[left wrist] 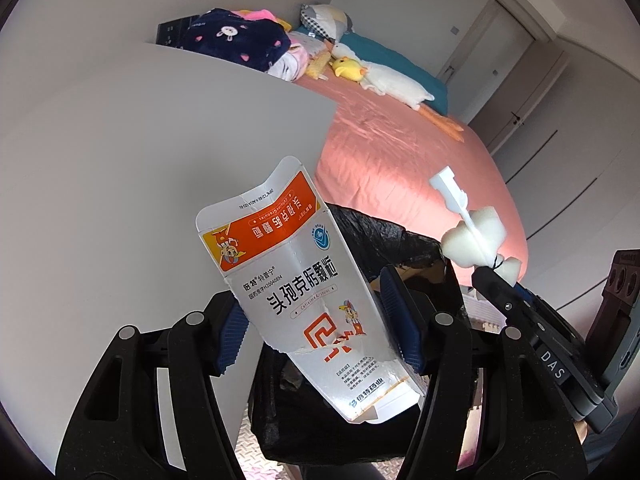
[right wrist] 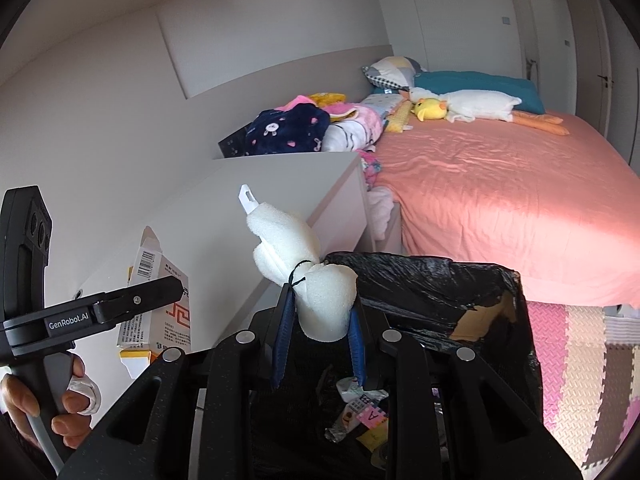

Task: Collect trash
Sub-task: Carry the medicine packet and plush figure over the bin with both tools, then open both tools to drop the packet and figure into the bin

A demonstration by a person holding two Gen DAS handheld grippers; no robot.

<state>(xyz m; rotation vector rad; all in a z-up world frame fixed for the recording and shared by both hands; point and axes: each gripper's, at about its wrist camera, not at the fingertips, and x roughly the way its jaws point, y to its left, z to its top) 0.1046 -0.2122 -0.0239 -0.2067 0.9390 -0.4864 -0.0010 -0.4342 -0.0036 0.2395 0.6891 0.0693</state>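
Bedroom, pink-sheeted bed (right wrist: 500,184) behind; black-lined bin (right wrist: 500,280) on the floor mats.
Left gripper (left wrist: 316,320): pads clamped on a flattened medicine carton (left wrist: 304,280), long axis running up and away, held over the bin's near-left rim.
Right gripper (right wrist: 320,328): jaws pinched on a white foam piece (right wrist: 320,296), upright, directly above the bin mouth, the nearer of the two.

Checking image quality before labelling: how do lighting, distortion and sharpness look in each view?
Left wrist view: daylight, fisheye bends the room's edges, print on the medicine box sharp. Right wrist view: a sunlit patch on the pink bed, dark vignette at corners, foam piece sharp.
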